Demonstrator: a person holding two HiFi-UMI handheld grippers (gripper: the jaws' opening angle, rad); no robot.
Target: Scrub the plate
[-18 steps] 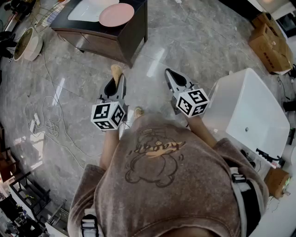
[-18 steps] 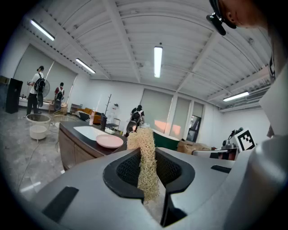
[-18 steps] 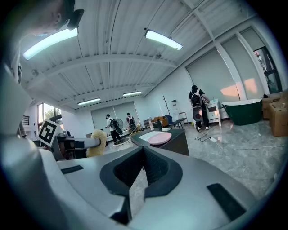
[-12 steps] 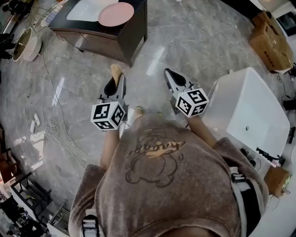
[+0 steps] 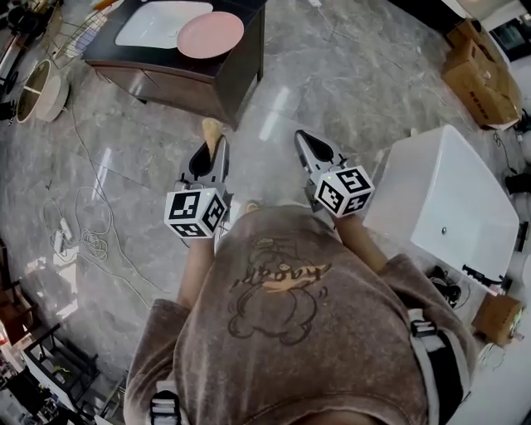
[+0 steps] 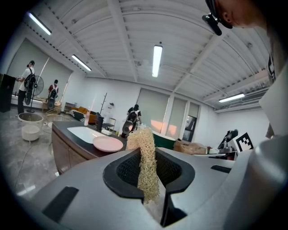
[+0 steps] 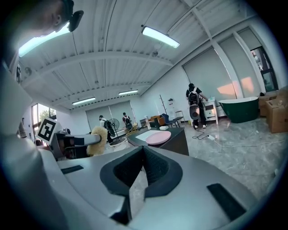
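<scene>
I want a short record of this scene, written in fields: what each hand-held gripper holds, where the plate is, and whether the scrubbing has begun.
left hand-held gripper: shut on a loofah, which sticks out past the jaws
right hand-held gripper: shut, nothing between the jaws
plate: pink, on top of the dark cabinet, beside a white basin
gap: both grippers are in the air well short of the cabinet, with open floor between
scrubbing: not yet begun; the loofah does not touch the plate

bright | ceiling tubes [image 6: 157, 59] | floor glare | fisheye edges dark
</scene>
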